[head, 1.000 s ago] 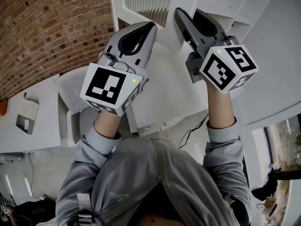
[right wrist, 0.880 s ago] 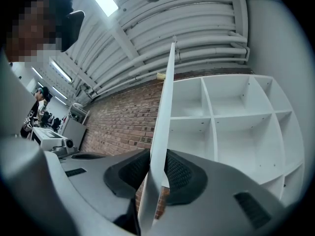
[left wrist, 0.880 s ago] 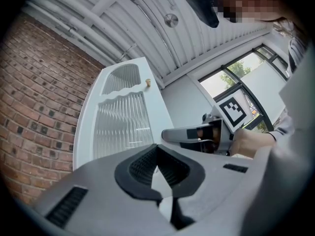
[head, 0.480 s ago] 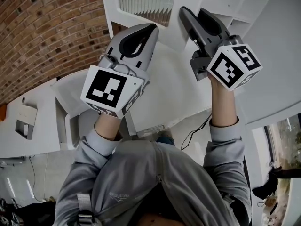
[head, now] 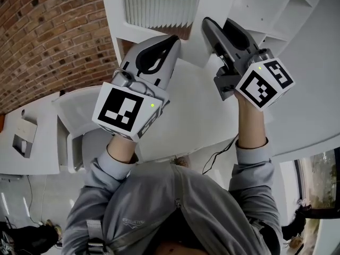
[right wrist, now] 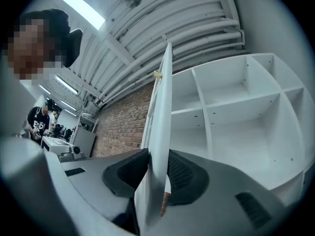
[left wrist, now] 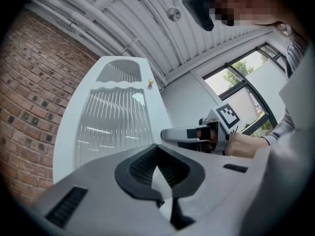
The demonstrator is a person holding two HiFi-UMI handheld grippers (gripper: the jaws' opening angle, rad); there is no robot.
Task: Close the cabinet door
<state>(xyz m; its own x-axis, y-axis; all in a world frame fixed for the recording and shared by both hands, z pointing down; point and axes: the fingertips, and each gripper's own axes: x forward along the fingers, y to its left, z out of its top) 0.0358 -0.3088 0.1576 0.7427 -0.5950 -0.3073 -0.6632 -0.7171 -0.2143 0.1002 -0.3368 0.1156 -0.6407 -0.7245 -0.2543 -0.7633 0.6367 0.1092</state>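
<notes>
Closing is under way: the cabinet door [right wrist: 162,107] stands ajar, edge-on before open shelves [right wrist: 236,107]. The right gripper [right wrist: 157,157] straddles its edge, jaws opening, pads seemingly touching. The left gripper [left wrist: 157,149], fingers together, holds nothing. Next, push the door flush.

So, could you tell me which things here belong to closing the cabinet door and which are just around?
Job: cabinet door; open cabinet; right gripper, jaws opening with the door's edge between them; left gripper, shut, empty.
Around: brick wall; ceiling pipes; window.
</notes>
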